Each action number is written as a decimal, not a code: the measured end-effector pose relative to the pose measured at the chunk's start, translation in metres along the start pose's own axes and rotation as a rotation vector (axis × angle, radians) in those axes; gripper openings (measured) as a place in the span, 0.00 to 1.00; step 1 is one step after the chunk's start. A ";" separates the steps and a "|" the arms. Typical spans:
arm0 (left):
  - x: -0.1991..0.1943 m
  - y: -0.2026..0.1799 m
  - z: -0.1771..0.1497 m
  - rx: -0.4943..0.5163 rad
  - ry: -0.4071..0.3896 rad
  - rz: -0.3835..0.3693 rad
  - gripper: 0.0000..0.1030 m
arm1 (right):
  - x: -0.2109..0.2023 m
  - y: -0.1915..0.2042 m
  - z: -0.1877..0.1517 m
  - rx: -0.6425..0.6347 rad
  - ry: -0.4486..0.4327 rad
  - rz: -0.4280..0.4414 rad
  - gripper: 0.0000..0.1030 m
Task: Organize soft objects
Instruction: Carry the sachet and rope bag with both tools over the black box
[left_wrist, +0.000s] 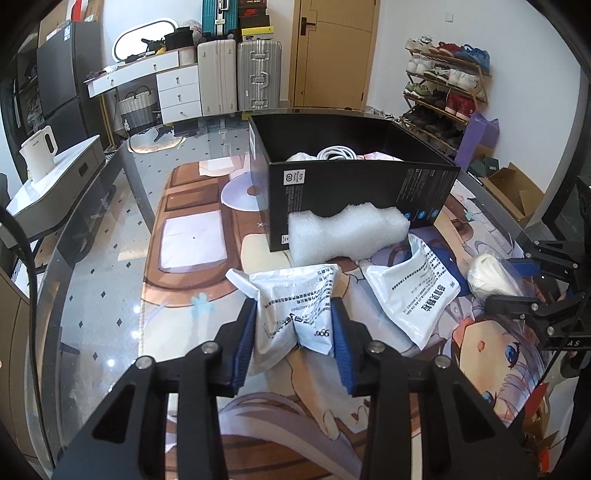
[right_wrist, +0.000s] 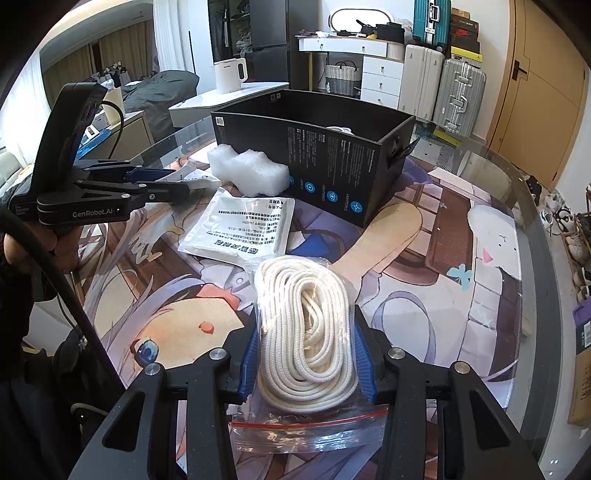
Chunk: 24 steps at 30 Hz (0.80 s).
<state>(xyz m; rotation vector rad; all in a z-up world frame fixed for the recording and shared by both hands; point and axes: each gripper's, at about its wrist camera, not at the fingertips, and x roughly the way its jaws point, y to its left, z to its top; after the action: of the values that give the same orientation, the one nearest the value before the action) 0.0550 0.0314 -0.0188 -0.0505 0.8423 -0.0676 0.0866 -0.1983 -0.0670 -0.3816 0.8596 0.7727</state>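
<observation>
My left gripper (left_wrist: 294, 325) is shut on a white printed pouch (left_wrist: 291, 306) and squeezes it just above the mat. A second white pouch (left_wrist: 413, 291) lies flat to its right; it also shows in the right wrist view (right_wrist: 243, 225). My right gripper (right_wrist: 306, 354) is shut on a coil of white rope in a clear zip bag (right_wrist: 306, 332); the bagged rope also shows in the left wrist view (left_wrist: 484, 275). A white foam block (left_wrist: 347, 230) leans against the open black box (left_wrist: 354, 184), which holds a white cable and soft white items.
The glass table carries a printed anime mat (left_wrist: 192, 229). The black box (right_wrist: 317, 162) stands at the table's middle back, the foam block (right_wrist: 247, 170) at its near left. A white kettle (right_wrist: 231, 74) sits on a side cabinet beyond the table.
</observation>
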 end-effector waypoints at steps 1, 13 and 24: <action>-0.001 0.001 -0.001 0.000 -0.003 -0.001 0.35 | -0.001 0.000 0.000 0.000 -0.001 0.000 0.42; -0.027 0.007 0.002 -0.018 -0.070 -0.007 0.35 | -0.015 0.003 0.006 -0.004 -0.054 -0.010 0.42; -0.045 -0.001 0.018 0.009 -0.131 -0.029 0.35 | -0.033 0.008 0.028 -0.017 -0.139 -0.068 0.42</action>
<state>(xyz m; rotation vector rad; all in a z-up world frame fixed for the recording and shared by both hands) 0.0387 0.0345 0.0262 -0.0580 0.7105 -0.0944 0.0818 -0.1910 -0.0239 -0.3663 0.7070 0.7355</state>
